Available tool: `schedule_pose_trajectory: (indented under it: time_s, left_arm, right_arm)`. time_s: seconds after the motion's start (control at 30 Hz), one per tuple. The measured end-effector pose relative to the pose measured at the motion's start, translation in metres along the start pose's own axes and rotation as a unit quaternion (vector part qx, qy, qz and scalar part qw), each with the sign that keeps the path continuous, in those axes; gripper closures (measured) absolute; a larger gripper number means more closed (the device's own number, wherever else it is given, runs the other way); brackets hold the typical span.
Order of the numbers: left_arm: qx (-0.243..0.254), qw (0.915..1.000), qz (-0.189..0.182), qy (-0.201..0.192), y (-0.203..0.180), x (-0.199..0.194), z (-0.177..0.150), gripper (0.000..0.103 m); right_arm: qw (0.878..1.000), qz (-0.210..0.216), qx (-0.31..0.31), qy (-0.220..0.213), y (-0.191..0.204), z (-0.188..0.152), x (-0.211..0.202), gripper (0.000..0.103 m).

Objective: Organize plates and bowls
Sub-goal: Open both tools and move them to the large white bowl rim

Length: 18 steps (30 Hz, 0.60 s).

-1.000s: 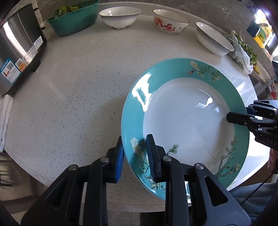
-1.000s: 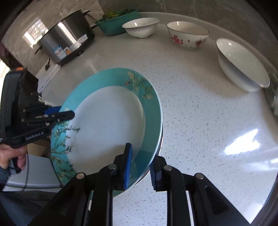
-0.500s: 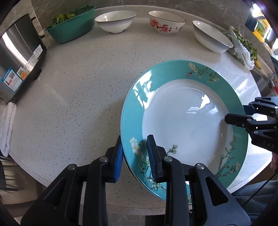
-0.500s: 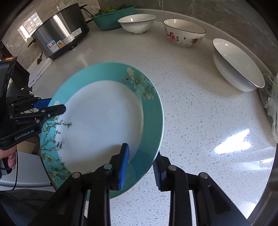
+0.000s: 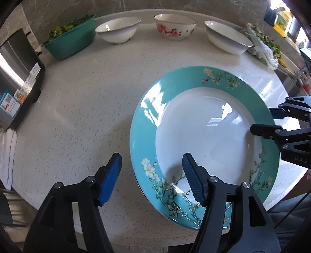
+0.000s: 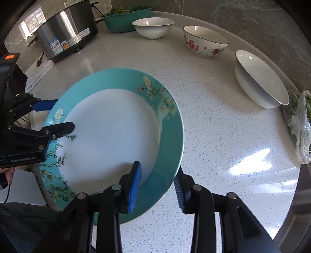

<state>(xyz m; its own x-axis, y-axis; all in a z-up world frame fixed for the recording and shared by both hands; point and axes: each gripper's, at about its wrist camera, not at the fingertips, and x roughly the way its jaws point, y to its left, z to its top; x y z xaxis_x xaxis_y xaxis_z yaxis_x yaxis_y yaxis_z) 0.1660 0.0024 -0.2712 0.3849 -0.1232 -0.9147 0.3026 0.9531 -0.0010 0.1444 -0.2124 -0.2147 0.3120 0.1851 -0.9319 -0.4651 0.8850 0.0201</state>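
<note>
A teal-rimmed plate (image 5: pixel 204 136) (image 6: pixel 112 132) with blossom sprigs lies on the white speckled counter (image 5: pixel 81 116) near its front edge. My left gripper (image 5: pixel 151 165) (image 6: pixel 64 114) straddles the plate's near-left rim. Its jaws are opening wide and the pads are clear of the rim. My right gripper (image 6: pixel 157 175) (image 5: pixel 262 120) straddles the opposite rim, jaws also opening, one pad above the plate and one below, not pressing. At the back stand a white bowl (image 5: pixel 118 29) (image 6: pixel 153 27), a red-flowered bowl (image 5: pixel 175 27) (image 6: pixel 204 42) and a tilted white bowl (image 5: pixel 227 39) (image 6: pixel 260 79).
A teal basin of greens (image 5: pixel 70 42) (image 6: pixel 126 17) and a steel pot (image 5: pixel 15 77) (image 6: pixel 66 33) stand at the back left, with a folded white cloth (image 5: pixel 7 155) (image 6: pixel 38 75) beside the pot. A plastic bag of greens (image 5: pixel 266 48) (image 6: pixel 301 126) lies at the right edge.
Both grippers, shut on the plate's rim a second ago, have spread their jaws off it. The plate has settled flatter on the counter.
</note>
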Motion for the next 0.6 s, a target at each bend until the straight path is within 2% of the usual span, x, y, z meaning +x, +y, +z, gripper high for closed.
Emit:
schedule_pose_trajectory:
  time_s: [0.1,0.17,0.27,0.37,0.43,0.6]
  left_arm:
    - [-0.002,1.0000,-0.002,-0.008,0.009,-0.004,0.003,0.030]
    - [-0.006,0.9999,-0.003,-0.010,0.017,-0.007,0.006,0.029]
    - [-0.019,0.9995,-0.013,-0.022,0.032,-0.018,0.017,0.023]
    - [-0.028,0.9983,-0.038,-0.035,0.043,-0.030,0.039,0.020]
    - [-0.026,0.9963,-0.064,-0.051,0.043,-0.039,0.064,0.012]
    - [-0.001,0.9896,-0.118,-0.083,0.005,-0.049,0.143,0.007]
  right_arm:
    - [1.000,0.000,0.015,0.001,0.000,0.000,0.002,0.052]
    - [1.000,-0.004,0.030,0.000,-0.002,-0.001,0.002,0.035]
    - [0.998,0.009,0.061,-0.007,-0.009,-0.001,-0.002,0.022]
    - [0.995,0.025,0.094,-0.019,-0.021,-0.003,-0.014,0.020]
    - [0.992,0.030,0.120,-0.032,-0.034,-0.005,-0.028,0.020]
    - [0.968,0.035,0.235,-0.081,-0.116,-0.005,-0.066,0.019]
